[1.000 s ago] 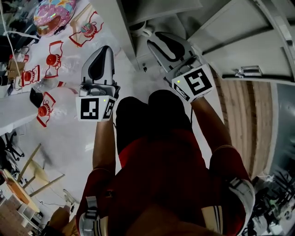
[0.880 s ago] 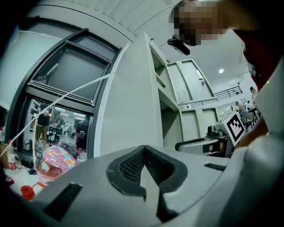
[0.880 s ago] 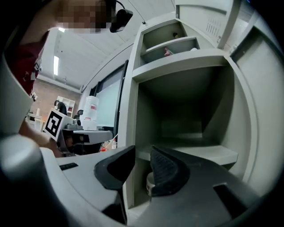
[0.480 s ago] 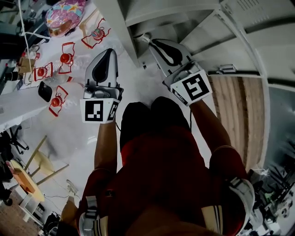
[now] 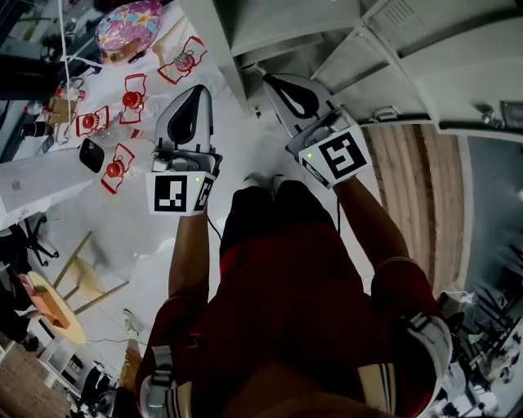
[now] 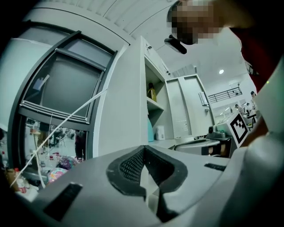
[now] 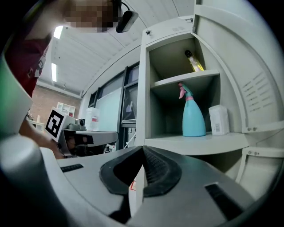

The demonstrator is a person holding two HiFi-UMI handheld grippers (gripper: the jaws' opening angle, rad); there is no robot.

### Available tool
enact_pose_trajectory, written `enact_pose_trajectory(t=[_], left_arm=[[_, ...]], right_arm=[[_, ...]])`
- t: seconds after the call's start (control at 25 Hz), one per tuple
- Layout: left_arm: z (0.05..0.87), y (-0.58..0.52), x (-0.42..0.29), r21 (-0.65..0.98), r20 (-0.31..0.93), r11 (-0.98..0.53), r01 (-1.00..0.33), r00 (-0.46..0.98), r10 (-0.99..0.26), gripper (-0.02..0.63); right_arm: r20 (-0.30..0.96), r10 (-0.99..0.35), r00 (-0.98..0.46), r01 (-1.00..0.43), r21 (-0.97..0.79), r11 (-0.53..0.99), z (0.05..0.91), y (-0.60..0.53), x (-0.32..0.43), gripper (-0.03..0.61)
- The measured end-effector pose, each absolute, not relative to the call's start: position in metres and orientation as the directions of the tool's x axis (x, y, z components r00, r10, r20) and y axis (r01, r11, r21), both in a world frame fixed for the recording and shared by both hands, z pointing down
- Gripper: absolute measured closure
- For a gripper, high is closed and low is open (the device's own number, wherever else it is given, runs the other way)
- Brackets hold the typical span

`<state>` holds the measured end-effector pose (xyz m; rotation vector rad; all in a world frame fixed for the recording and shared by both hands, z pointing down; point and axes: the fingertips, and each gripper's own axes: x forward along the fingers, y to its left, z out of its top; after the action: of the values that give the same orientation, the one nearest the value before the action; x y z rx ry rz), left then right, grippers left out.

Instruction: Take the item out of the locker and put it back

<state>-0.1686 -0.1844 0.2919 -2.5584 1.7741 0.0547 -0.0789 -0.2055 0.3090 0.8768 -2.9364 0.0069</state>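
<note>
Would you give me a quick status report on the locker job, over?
Left tool shut, empty. Right tool just closed, empty. Blue spray bottle upright on locker shelf, untouched. Nothing blocking it.

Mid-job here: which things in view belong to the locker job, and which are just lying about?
Job: locker; on its shelves, spray bottle, white box, yellow bottle.
Lying about: red packs and pink bag on the white table.

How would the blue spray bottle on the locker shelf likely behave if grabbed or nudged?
The spray bottle is tall with a wider base and narrow neck, so a push up high could probably tip it. It looks like smooth plastic: likely stiff but somewhat slippery. Its fill level is not visible, so weight is uncertain.
</note>
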Motion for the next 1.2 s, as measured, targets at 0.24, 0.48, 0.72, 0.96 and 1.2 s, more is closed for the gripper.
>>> enact_pose_trajectory(t=[0.24,0.48,0.72,0.96,1.2], left_arm=[[0.260,-0.179,-0.159,-0.004,-0.040,-0.363,-0.932,0.363,-0.931,0.607],[0.243,-0.172,-0.155,-0.005,-0.029,-0.371,-0.929,0.371,-0.928,0.607],[0.228,-0.162,-0.148,-0.013,-0.027,-0.382,-0.924,0.382,-0.924,0.607],[0.216,-0.151,-0.137,-0.035,-0.034,-0.389,-0.921,0.390,-0.920,0.607],[0.209,-0.136,-0.129,-0.039,-0.042,-0.394,-0.918,0.395,-0.918,0.607]], right_arm=[[0.044,-0.540,-0.840,-0.540,0.021,0.841,0.271,-0.196,-0.078,0.579],[0.069,-0.530,-0.845,-0.530,0.024,0.848,0.251,-0.185,-0.079,0.580],[0.056,-0.552,-0.832,-0.551,0.028,0.834,0.236,-0.175,-0.072,0.580],[0.024,-0.567,-0.823,-0.566,0.024,0.824,0.225,-0.164,-0.063,0.580],[-0.038,-0.570,-0.821,-0.571,0.028,0.820,0.210,-0.153,-0.058,0.580]])
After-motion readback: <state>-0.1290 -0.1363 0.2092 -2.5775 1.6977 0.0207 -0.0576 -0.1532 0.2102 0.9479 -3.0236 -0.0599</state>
